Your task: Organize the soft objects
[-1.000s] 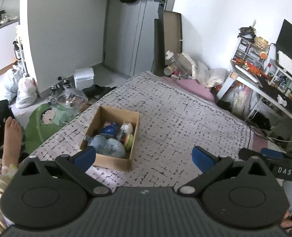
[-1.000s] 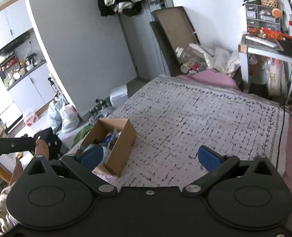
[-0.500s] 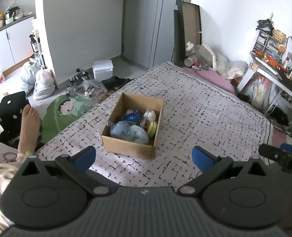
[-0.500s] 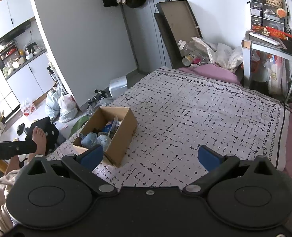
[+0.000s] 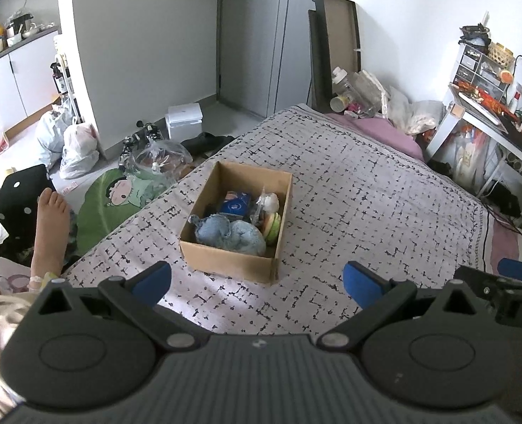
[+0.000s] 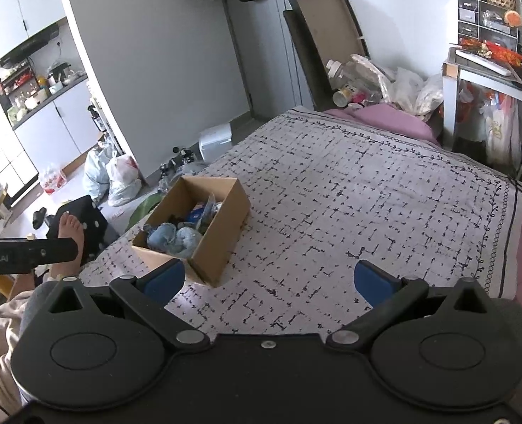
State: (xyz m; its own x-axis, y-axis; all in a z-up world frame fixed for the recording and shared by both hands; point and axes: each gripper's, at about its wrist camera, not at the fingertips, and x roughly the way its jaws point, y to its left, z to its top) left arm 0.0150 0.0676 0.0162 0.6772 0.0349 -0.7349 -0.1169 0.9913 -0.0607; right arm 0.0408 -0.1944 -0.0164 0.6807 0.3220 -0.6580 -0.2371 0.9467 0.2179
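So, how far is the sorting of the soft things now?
Nothing looks sorted yet: the blue plush, the burger-like toy and a blue packet all lie mixed in the cardboard box on the bedspread. Nothing is in hand: the left claw and right claw are open and empty. All picking remains.

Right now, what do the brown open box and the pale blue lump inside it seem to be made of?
The brown open box looks like plain matte cardboard: raw tan walls, thin cut edges. The pale blue lump seems to be fuzzy plush fabric, going by its slumped folds and nap, though it could be towelling.
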